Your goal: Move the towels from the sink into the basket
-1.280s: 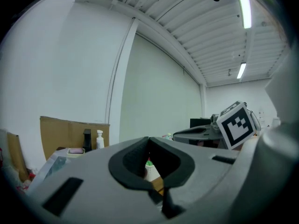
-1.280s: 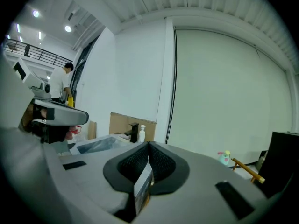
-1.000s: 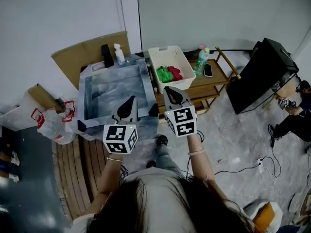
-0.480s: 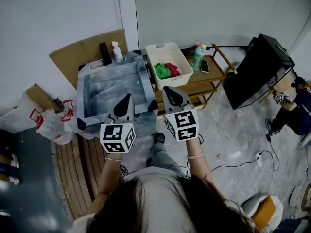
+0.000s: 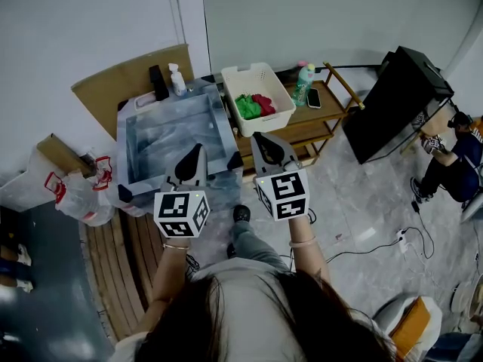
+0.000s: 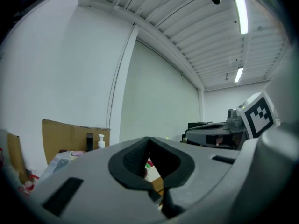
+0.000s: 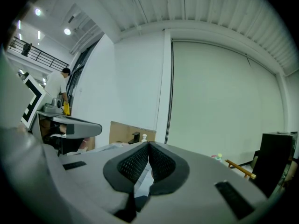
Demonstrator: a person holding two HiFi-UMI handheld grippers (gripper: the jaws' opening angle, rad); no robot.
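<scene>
Since 1 s ago, sink [image 5: 129, 148] and basket [image 5: 261, 72] have slid a little left and up in head view; both tongs sit about where they were.

Tongs: L tongs [image 5: 198, 150] jaws together, nothing held. R tongs [image 5: 262, 142] jaws together, nothing held.

Views: only head view shows the towels, green towel [image 5: 246, 107] and red towel [image 5: 263, 104], both in the basket on the wooden shelf [image 5: 321, 123]. L gripper view gives just a sliver of colour below its closed tips, plus the R tongs' marker cube [image 6: 257, 118]. R gripper view adds a standing person [image 7: 57, 85] far left and a black cabinet [image 7: 276, 164] at right.

Position: towels lie ahead of R tongs, well apart; ahead and to the right of L tongs. Sink is ahead of L tongs.

Orientation: towels are bunched, long axis can't be told; they lie side by side, green left, red right. Basket's long axis runs from me toward the wall.
</scene>
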